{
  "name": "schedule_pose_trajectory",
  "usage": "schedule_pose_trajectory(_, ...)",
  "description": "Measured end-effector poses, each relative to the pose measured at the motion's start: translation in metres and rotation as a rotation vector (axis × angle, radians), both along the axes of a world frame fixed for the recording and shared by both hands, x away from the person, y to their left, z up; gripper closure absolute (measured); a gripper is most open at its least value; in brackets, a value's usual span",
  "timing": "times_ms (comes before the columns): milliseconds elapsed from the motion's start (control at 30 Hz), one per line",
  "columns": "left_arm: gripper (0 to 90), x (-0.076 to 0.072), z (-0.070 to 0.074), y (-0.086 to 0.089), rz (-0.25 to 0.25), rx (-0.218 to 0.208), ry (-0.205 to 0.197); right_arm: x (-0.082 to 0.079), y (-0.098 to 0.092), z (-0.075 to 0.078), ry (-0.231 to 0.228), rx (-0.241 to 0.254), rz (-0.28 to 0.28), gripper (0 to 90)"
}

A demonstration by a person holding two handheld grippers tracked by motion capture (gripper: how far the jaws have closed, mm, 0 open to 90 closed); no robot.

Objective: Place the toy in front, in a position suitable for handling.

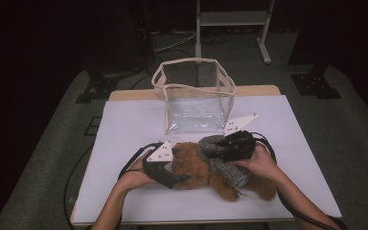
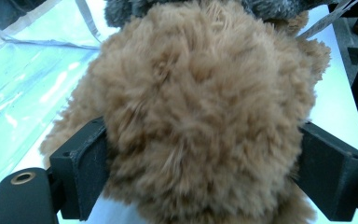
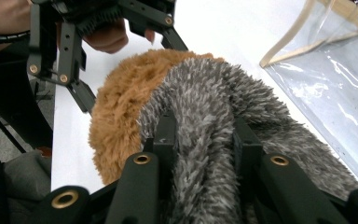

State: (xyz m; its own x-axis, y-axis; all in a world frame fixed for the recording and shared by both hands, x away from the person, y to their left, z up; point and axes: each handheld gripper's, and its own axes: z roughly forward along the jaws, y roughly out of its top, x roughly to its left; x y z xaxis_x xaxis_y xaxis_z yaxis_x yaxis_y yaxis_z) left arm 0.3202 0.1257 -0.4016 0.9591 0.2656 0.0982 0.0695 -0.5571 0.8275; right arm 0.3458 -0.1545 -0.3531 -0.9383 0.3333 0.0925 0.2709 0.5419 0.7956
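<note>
Two hand-held grippers hold my teddy bear (image 1: 206, 170) at 6 o'clock on the surface (image 1: 124, 124): left hand-held gripper (image 2: 200, 168) clamps its head, right hand-held gripper (image 3: 203, 135) pinches its grey scarf (image 3: 214, 116).

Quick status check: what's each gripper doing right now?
Left gripper: shut on the brown teddy bear.
Right gripper: shut on the grey scarf.

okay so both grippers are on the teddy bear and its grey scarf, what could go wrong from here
1. The right gripper pinches only the grey scarf, so pulling might drag the scarf off or tighten it rather than move the teddy bear.
2. The left gripper grips soft fur on the bear's head; it could slip.
3. The clear bag stands close behind and could be knocked over.
</note>
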Motion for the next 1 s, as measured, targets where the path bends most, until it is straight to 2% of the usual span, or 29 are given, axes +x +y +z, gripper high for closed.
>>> schedule_pose_trajectory(133,14.1,0.000,0.000,0.009,0.016,-0.002,0.006,0.004,-0.018,-0.002,0.025,0.004,-0.033,68.5)
schedule_pose_trajectory(167,16.3,0.000,0.000,0.012,0.016,-0.014,0.010,0.004,-0.021,-0.002,0.032,0.008,-0.041,68.5)
schedule_pose_trajectory(200,22.8,0.000,0.000,0.014,0.008,-0.020,0.010,0.004,-0.025,-0.001,0.036,0.013,-0.048,68.5)
schedule_pose_trajectory(300,29.3,0.000,-0.001,0.014,0.005,-0.025,0.008,0.002,-0.024,0.003,0.028,0.012,-0.046,68.4)
schedule_pose_trajectory(400,31.6,0.001,-0.001,0.013,0.005,-0.037,0.013,-0.001,-0.013,0.011,0.026,0.029,-0.013,68.4)
schedule_pose_trajectory(467,31.7,0.001,-0.002,0.013,0.008,-0.046,0.018,0.000,0.001,0.016,0.023,0.025,0.012,68.4)
schedule_pose_trajectory(633,32.7,0.000,-0.002,0.011,0.005,-0.048,0.006,0.011,0.041,0.015,0.033,-0.024,0.067,68.4)
schedule_pose_trajectory(733,33.9,0.000,-0.001,0.010,-0.001,-0.049,0.001,0.024,0.061,0.015,0.059,-0.031,0.067,68.4)
schedule_pose_trajectory(800,34.0,-0.001,-0.001,0.010,-0.004,-0.051,-0.004,0.034,0.072,0.014,0.060,-0.056,0.064,68.4)
schedule_pose_trajectory(833,34.0,-0.001,-0.001,0.010,-0.005,-0.051,-0.004,0.038,0.077,0.012,0.076,-0.063,0.053,68.4)
schedule_pose_trajectory(933,33.7,-0.001,-0.002,0.011,-0.006,-0.052,0.001,0.049,0.083,0.006,0.103,-0.082,0.040,68.4)
schedule_pose_trajectory(1000,31.8,-0.001,-0.002,0.012,-0.008,-0.053,0.006,0.052,0.079,0.004,0.111,-0.079,0.033,68.4)
